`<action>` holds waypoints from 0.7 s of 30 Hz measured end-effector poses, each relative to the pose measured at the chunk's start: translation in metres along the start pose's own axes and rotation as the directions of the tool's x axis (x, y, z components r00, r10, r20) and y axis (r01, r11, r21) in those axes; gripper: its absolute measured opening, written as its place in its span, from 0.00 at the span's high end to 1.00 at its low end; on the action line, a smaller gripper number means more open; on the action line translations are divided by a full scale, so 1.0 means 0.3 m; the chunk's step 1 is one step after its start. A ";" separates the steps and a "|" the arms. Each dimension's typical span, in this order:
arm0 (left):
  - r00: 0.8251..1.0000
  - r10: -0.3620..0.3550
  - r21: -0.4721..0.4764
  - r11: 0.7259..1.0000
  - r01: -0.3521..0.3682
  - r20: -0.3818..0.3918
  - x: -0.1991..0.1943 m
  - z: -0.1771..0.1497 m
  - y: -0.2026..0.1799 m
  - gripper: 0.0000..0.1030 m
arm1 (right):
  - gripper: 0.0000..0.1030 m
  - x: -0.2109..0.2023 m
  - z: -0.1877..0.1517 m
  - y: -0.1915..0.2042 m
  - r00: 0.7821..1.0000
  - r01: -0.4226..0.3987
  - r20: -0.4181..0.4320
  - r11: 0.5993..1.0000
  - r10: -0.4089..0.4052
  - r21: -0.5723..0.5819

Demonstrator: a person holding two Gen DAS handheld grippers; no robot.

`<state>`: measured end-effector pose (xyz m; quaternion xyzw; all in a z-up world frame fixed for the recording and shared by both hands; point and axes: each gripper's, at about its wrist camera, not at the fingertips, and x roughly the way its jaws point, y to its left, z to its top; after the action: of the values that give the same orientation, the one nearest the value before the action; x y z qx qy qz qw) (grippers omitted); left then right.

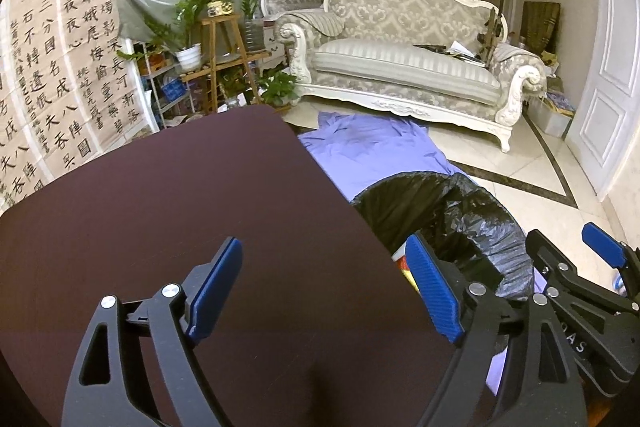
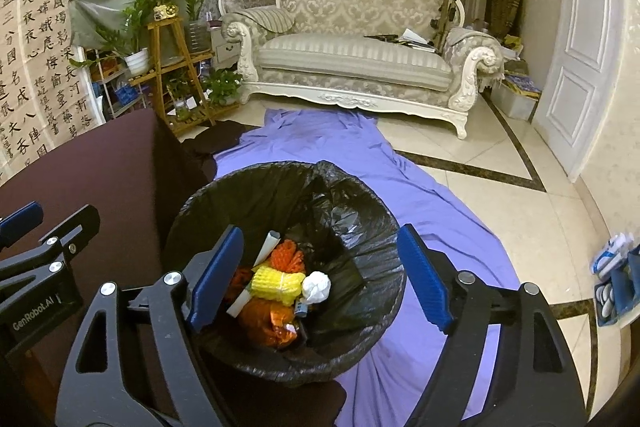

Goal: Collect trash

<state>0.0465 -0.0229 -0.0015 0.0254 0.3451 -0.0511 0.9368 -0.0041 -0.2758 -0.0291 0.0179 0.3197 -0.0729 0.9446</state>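
Observation:
A bin lined with a black bag [image 2: 352, 211] stands on a purple sheet [image 2: 420, 187] on the floor, beside a dark brown table [image 1: 160, 227]. Inside lie a yellow foam net [image 2: 280, 283], an orange net [image 2: 288, 255], a white crumpled wad [image 2: 318, 285], an orange wrapper [image 2: 268, 323] and a pale stick. My right gripper [image 2: 320, 279] hangs open above the bin mouth, nothing between its blue pads. My left gripper [image 1: 328, 287] is open over the table's edge, empty too. The bin [image 1: 460, 219] shows at its right, with the right gripper [image 1: 568, 259] over it.
An ornate cream sofa [image 2: 352, 55] stands at the back, a wooden plant stand [image 2: 176, 67] with potted plants to its left, calligraphy sheets [image 1: 60, 67] on the left wall. A white door [image 2: 576, 27] is at right. Blue-and-white items [image 2: 616, 283] lie on the tiled floor at right.

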 end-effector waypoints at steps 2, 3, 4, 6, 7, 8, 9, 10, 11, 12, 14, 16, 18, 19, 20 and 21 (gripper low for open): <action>1.000 0.007 -0.004 1.000 -0.007 0.003 -0.019 -0.010 0.013 0.21 | 0.25 -0.033 -0.007 0.006 1.000 -0.004 0.009 1.000 0.004 -0.001; 1.000 0.008 -0.005 1.000 -0.008 0.006 -0.029 -0.017 0.018 0.21 | 0.25 -0.045 -0.006 0.010 1.000 -0.007 0.012 1.000 0.007 0.000; 1.000 0.008 -0.005 1.000 -0.008 0.008 -0.043 -0.025 0.024 0.21 | 0.24 -0.057 -0.007 0.012 1.000 -0.011 0.014 1.000 0.011 0.001; 1.000 0.011 -0.007 1.000 -0.011 0.011 -0.065 -0.037 0.034 0.21 | 0.24 -0.088 -0.015 0.015 1.000 -0.017 0.022 1.000 0.017 0.004; 1.000 0.011 -0.008 1.000 -0.011 0.012 -0.075 -0.043 0.038 0.21 | 0.24 -0.100 -0.013 0.016 1.000 -0.019 0.025 1.000 0.019 0.004; 1.000 0.012 -0.009 1.000 -0.012 0.016 -0.084 -0.049 0.042 0.20 | 0.24 -0.112 -0.014 0.013 0.999 -0.022 0.029 1.000 0.022 0.004; 1.000 0.013 -0.010 1.000 -0.012 0.018 -0.095 -0.055 0.046 0.20 | 0.24 -0.126 -0.017 0.013 0.999 -0.025 0.034 1.000 0.024 0.003; 1.000 0.012 -0.014 1.000 -0.012 0.021 -0.108 -0.061 0.052 0.20 | 0.24 -0.133 -0.017 0.016 0.999 -0.025 0.037 1.000 0.025 0.001; 1.000 0.013 -0.018 1.000 -0.013 0.023 -0.117 -0.065 0.057 0.20 | 0.24 -0.146 -0.018 0.018 0.999 -0.026 0.041 1.000 0.026 -0.002; 1.000 0.014 -0.023 1.000 -0.014 0.025 -0.123 -0.068 0.062 0.20 | 0.24 -0.153 -0.020 0.022 0.999 -0.027 0.043 1.000 0.028 -0.003; 0.999 0.020 -0.035 0.999 -0.019 0.030 -0.139 -0.073 0.076 0.20 | 0.24 -0.174 -0.024 0.027 0.998 -0.029 0.052 1.000 0.030 -0.010; 0.999 0.024 -0.046 0.999 -0.022 0.032 -0.152 -0.078 0.087 0.20 | 0.24 -0.187 -0.027 0.034 0.998 -0.027 0.058 0.999 0.028 -0.019; 0.999 0.024 -0.059 0.998 -0.022 0.036 -0.163 -0.080 0.097 0.20 | 0.24 -0.197 -0.030 0.041 0.998 -0.027 0.064 0.999 0.028 -0.025; 0.999 0.025 -0.063 0.998 -0.022 0.039 -0.168 -0.080 0.101 0.20 | 0.24 -0.199 -0.031 0.044 0.997 -0.027 0.065 0.999 0.028 -0.028; 0.999 0.026 -0.065 0.998 -0.023 0.042 -0.172 -0.081 0.103 0.20 | 0.24 -0.202 -0.031 0.047 0.997 -0.027 0.066 0.999 0.029 -0.031; 0.999 0.027 -0.065 0.998 -0.024 0.044 -0.175 -0.083 0.106 0.20 | 0.24 -0.204 -0.034 0.045 0.997 -0.028 0.068 0.999 0.030 -0.032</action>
<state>-0.0056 0.0148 0.0142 -0.0016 0.3252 -0.0286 0.9452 -0.0561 -0.2538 -0.0002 0.0052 0.2880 -0.0546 0.9561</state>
